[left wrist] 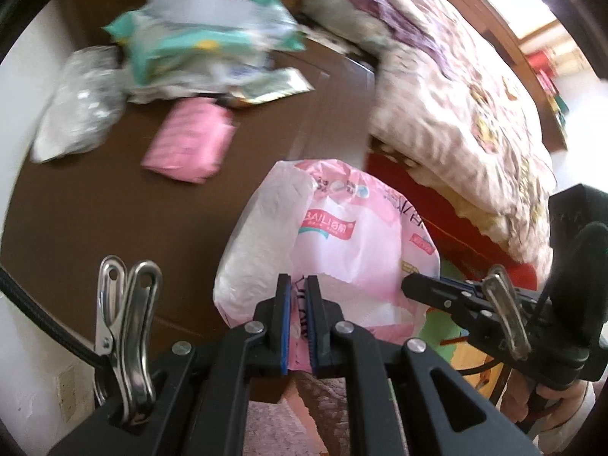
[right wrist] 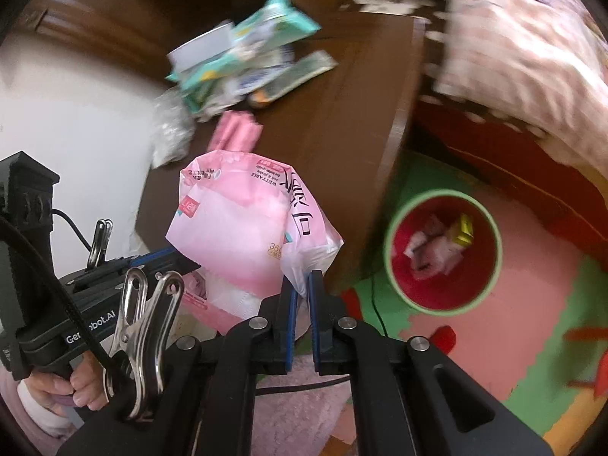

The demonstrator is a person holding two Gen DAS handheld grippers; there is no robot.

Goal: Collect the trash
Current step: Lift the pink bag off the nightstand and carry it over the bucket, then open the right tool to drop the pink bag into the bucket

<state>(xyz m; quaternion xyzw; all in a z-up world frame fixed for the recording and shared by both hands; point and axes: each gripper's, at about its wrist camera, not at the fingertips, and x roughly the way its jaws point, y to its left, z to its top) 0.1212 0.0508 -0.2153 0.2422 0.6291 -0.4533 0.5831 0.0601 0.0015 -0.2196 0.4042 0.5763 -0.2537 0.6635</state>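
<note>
Two grippers held one pink-and-white tissue pack (left wrist: 334, 243) between them. My left gripper (left wrist: 299, 319) was clenched on the pack's near edge, the plastic pinched between the blue pads, and the pack bulged up and away from my fingers over the near right corner of the brown nightstand (left wrist: 95, 205). My right gripper (right wrist: 301, 304) was clenched on the pack's lower right corner, where the white film (right wrist: 304, 266) ran down into the narrow gap between its pads.

Much of the rest was smeared by motion. Along the far left edge of the nightstand lay a clear crumpled bag (left wrist: 81, 106), its contents unreadable, and beside it a heap of green-and-white wrappers (left wrist: 212, 45) whose print I could not make out. A flat pink packet (left wrist: 190, 138) lay nearer the middle, apart from my fingers. A floral quilt (left wrist: 456, 87) hung over the bed at the right, its lower edge cut off.

On the foam floor mat (right wrist: 532, 304), just right of the nightstand, stood a round green-rimmed bin (right wrist: 494, 277) with a red inside. It held crumpled white and pink scraps (right wrist: 429, 250) and one small yellow piece (right wrist: 464, 230).
</note>
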